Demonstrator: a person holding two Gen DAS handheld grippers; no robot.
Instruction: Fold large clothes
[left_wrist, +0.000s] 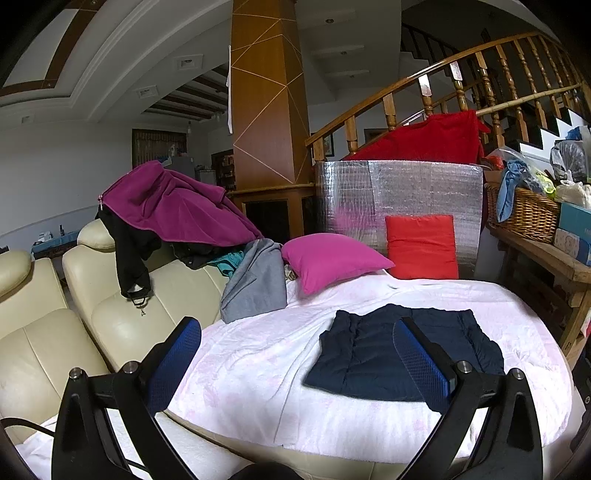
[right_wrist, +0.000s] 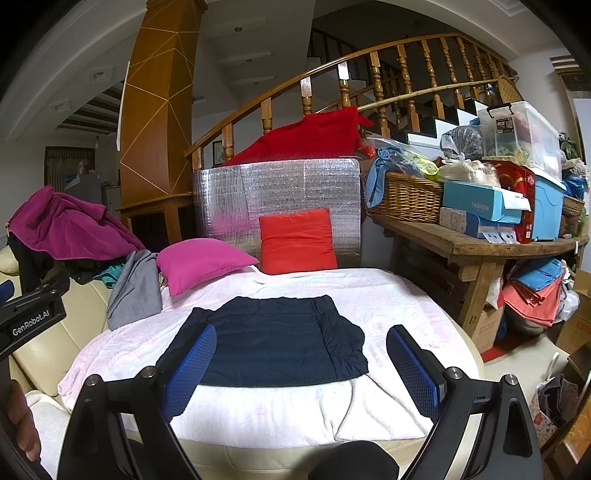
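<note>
A dark navy garment (left_wrist: 402, 354) lies folded into a flat rectangle on the pale pink blanket (left_wrist: 258, 350); in the right wrist view it (right_wrist: 273, 339) lies in the middle of the blanket (right_wrist: 399, 302). My left gripper (left_wrist: 295, 343) is open and empty, held above the blanket's near left part, apart from the garment. My right gripper (right_wrist: 301, 350) is open and empty, held above the garment's near edge. A pile of unfolded clothes, topped by a purple fleece (left_wrist: 173, 206), lies on the cream sofa's back; a grey garment (left_wrist: 258, 280) hangs from it onto the blanket.
A pink cushion (right_wrist: 199, 262) and a red cushion (right_wrist: 297, 240) sit at the blanket's far edge against a silver foil panel (right_wrist: 277, 192). A wooden table (right_wrist: 480, 251) with a wicker basket (right_wrist: 406, 199) and boxes stands right. Cream sofa seats (left_wrist: 44, 332) are left.
</note>
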